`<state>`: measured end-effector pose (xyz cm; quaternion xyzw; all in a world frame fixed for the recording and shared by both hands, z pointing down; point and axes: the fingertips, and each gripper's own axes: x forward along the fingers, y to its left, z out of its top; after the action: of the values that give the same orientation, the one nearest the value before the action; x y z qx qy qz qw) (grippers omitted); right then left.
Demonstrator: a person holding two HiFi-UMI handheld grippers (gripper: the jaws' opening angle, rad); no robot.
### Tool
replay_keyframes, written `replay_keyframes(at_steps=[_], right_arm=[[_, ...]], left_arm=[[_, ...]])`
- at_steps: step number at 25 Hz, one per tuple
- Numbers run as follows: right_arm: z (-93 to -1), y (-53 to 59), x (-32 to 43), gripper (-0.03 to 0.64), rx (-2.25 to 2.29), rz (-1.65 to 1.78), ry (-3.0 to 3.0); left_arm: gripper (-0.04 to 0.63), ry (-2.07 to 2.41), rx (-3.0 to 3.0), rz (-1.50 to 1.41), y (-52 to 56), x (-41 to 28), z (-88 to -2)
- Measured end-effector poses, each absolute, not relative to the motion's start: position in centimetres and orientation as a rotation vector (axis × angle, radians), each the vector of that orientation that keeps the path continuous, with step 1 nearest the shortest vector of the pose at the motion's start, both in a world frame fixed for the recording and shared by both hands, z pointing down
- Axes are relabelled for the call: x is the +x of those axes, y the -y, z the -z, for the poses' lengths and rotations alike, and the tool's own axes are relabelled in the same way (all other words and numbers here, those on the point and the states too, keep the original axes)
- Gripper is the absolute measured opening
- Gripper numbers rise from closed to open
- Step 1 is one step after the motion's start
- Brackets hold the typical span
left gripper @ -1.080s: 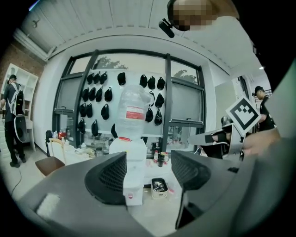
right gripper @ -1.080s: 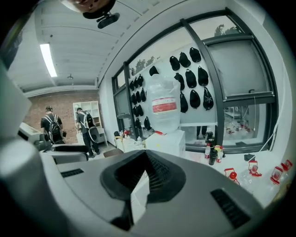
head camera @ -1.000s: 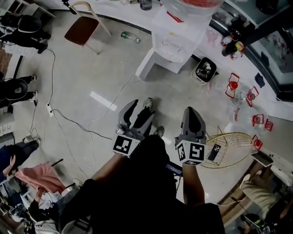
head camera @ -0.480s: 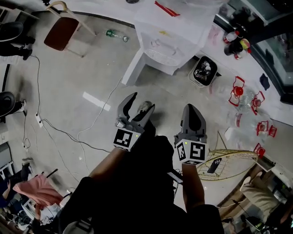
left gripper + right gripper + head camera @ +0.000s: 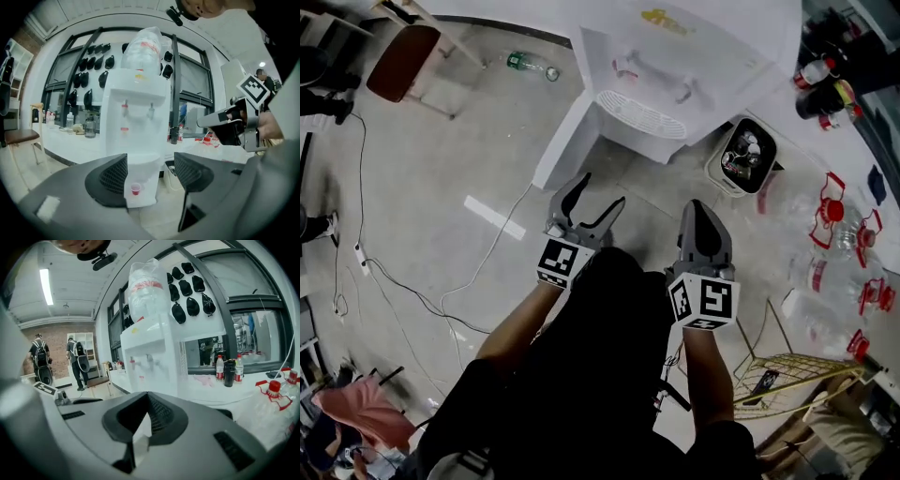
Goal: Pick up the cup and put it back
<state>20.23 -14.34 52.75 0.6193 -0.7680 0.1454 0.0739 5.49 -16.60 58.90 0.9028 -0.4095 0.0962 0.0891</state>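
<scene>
A small red cup (image 5: 135,189) stands on the drip ledge of a white water dispenser (image 5: 136,122), straight ahead in the left gripper view and well beyond the jaws. From the head view the dispenser (image 5: 675,56) lies just ahead of both grippers; the cup cannot be made out there. My left gripper (image 5: 586,211) is open and empty, its pads (image 5: 115,176) wide apart with the cup framed in the gap. My right gripper (image 5: 703,230) is shut on nothing, jaw tips touching (image 5: 140,437), and faces the dispenser (image 5: 154,357) too.
A small bin (image 5: 748,155) sits on the floor right of the dispenser, with several red-handled water jugs (image 5: 839,202) beyond it. A cable (image 5: 478,272) runs across the floor at left. A chair (image 5: 403,61) and a green bottle (image 5: 530,66) lie far left. Two people with backpacks (image 5: 75,362) stand in the distance.
The view and both grippers have moved closer to the water dispenser, which now fills more of the top. The left jaws stay open and the right jaws stay shut.
</scene>
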Motion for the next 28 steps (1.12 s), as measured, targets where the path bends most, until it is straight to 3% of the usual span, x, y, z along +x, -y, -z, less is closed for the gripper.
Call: replay_keyframes(at_steps=[11, 28], right_arm=[[-68.1, 16.3, 21.8, -0.006, 1.9, -0.384, 2.316], [-76.1, 19.6, 22.3, -0.006, 1.957, -0.465, 2.268]], left_arm=[[0.298, 1.199, 2.713, -0.255, 20.3, 7.7, -75.6], [0.299, 1.188, 2.76, -0.401, 29.4, 13.7, -87.8]])
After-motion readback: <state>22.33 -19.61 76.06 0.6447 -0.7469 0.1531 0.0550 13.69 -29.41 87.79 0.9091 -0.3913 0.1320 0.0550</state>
